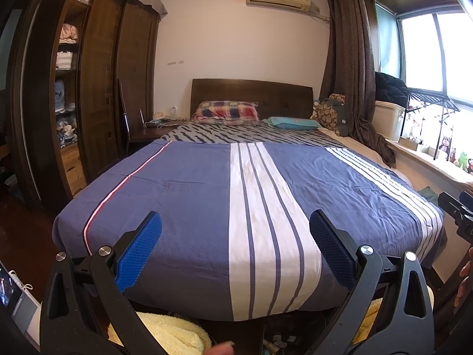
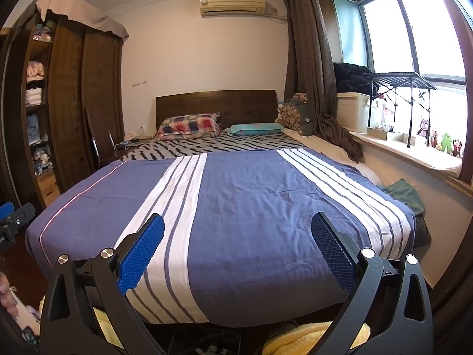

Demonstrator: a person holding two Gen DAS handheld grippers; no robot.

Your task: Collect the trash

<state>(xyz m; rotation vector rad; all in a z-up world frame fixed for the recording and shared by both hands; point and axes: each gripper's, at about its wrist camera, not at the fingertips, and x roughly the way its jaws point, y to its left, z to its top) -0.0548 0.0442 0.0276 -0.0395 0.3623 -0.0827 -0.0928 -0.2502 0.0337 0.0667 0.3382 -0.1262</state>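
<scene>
My left gripper (image 1: 235,217) is open at the foot of a bed, blue pads wide apart with nothing between them. My right gripper (image 2: 238,219) is open and empty too, a little to the right of the left one. Each shows at the edge of the other's view: the right gripper (image 1: 456,216) and the left gripper (image 2: 14,219). Both point over a blue bed cover (image 1: 192,195) with white stripes (image 2: 251,195). No piece of trash stands out on the cover. Small things lie on the nightstand (image 1: 150,133), too far away to identify.
A dark wardrobe (image 1: 97,88) with open shelves stands on the left. On the right are a window sill (image 2: 414,153) with toys, a curtain (image 2: 310,74) and a green cloth (image 2: 405,192) beside the bed. Pillows (image 1: 227,112) lie at the headboard. A yellow towel (image 1: 165,331) is below me.
</scene>
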